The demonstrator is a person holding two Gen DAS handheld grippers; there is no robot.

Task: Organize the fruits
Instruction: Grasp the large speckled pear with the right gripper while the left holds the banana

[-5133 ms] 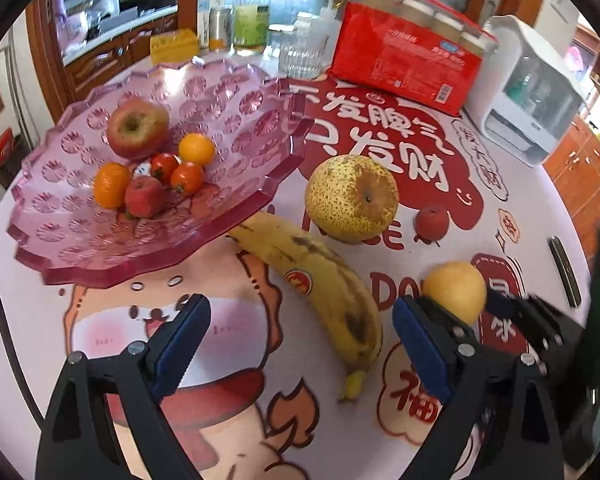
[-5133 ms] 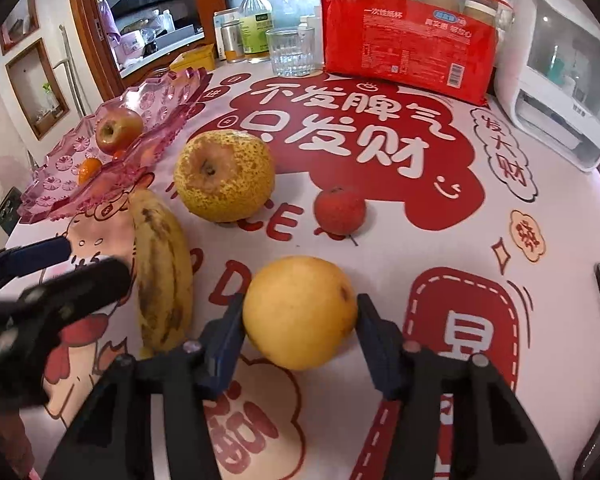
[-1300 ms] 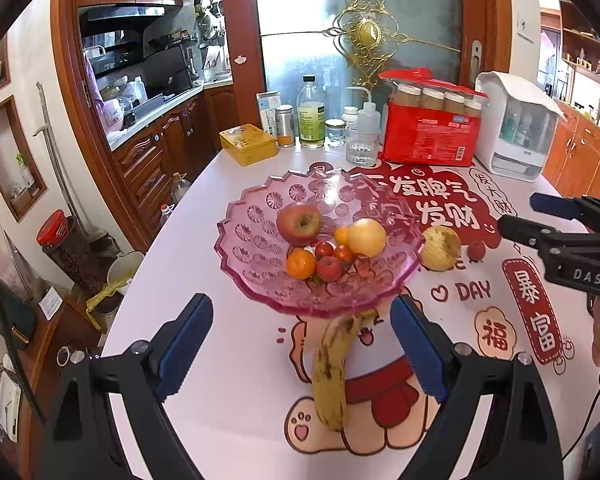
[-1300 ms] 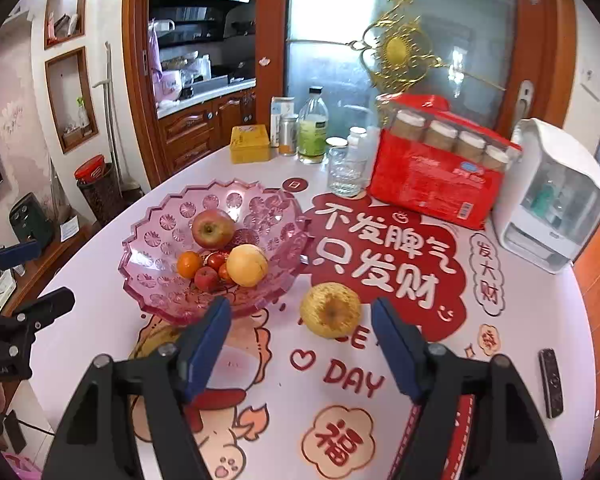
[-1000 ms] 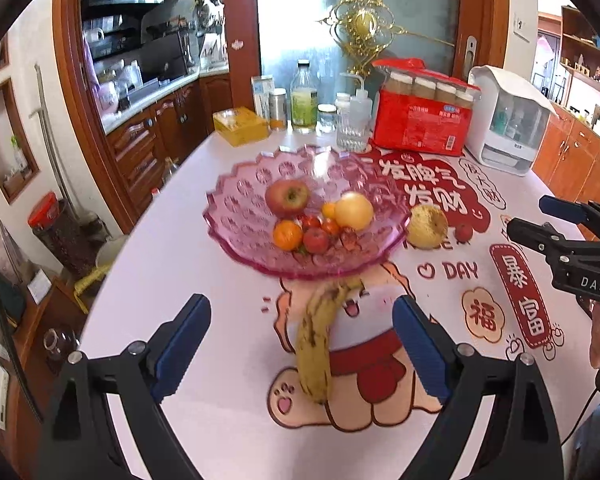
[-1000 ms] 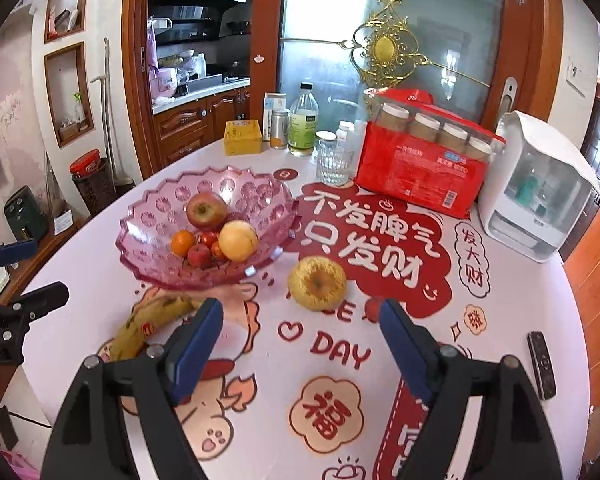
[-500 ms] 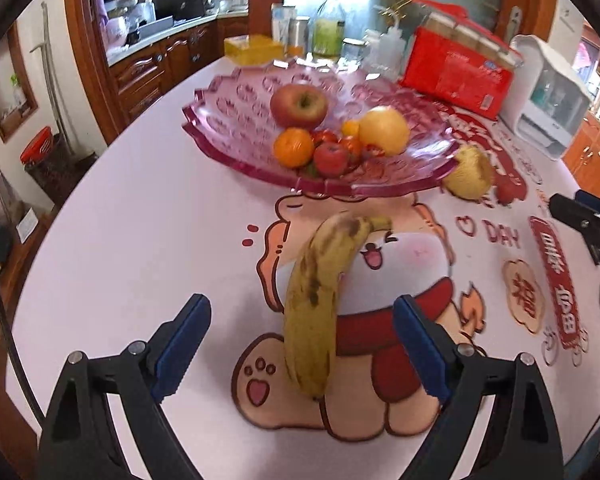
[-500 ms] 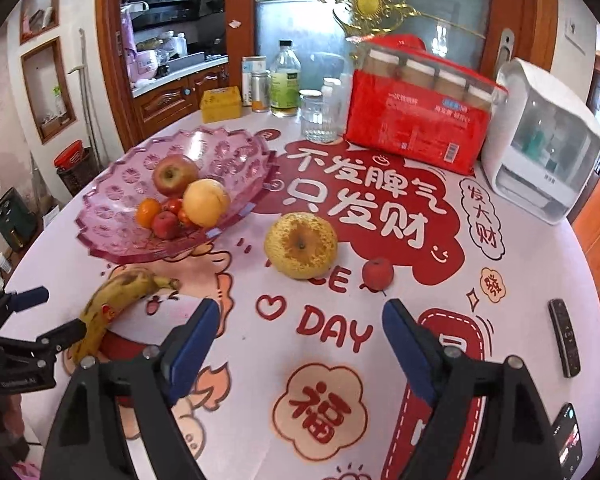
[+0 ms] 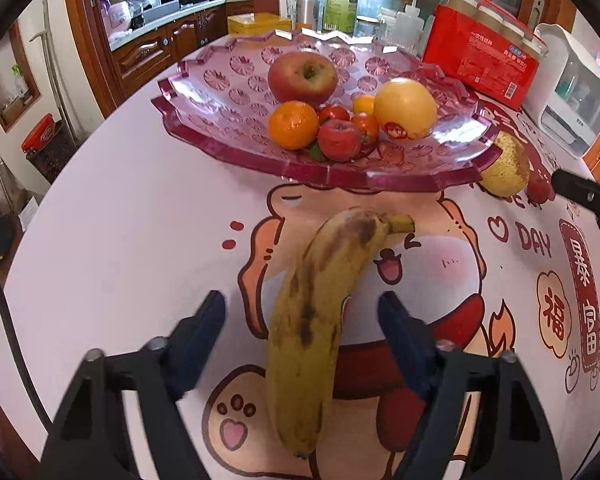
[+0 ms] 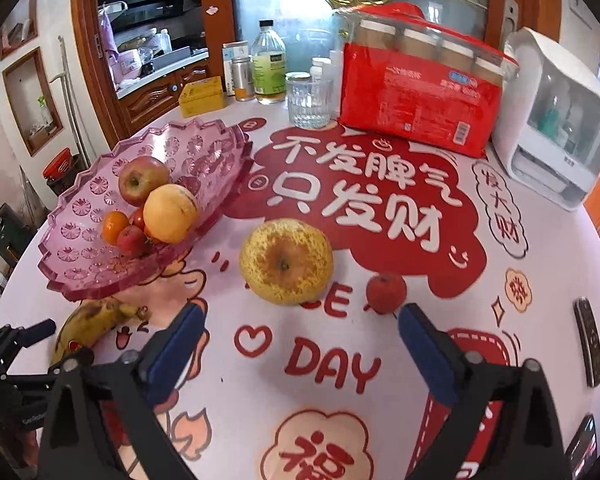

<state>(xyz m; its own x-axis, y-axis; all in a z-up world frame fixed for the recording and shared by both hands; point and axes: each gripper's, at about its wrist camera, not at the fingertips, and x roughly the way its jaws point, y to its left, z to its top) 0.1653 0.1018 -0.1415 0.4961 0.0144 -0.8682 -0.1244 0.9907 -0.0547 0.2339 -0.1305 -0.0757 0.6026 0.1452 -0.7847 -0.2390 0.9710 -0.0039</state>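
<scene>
A spotted banana [image 9: 320,312] lies on the table in front of the pink glass bowl [image 9: 228,80]. My left gripper [image 9: 300,320] is open, its fingers either side of the banana without touching it. The bowl holds an apple [image 9: 302,76], a yellow pear [image 9: 405,109], an orange [image 9: 293,124] and small red fruits. My right gripper [image 10: 300,332] is open and empty, just short of a large speckled pear [image 10: 286,261] and a small red fruit [image 10: 386,293]. The banana [image 10: 88,326] and the bowl [image 10: 84,264] also show in the right wrist view.
A red package [image 10: 420,84], a glass [image 10: 309,98], bottles [image 10: 268,68], a yellow box [image 10: 202,96] and a white appliance [image 10: 556,120] stand at the back of the table. A dark remote [image 10: 588,340] lies at the right edge.
My left gripper has come down and forward so its fingers now flank the banana, jaws narrower than before. My right gripper has moved closer to the speckled pear.
</scene>
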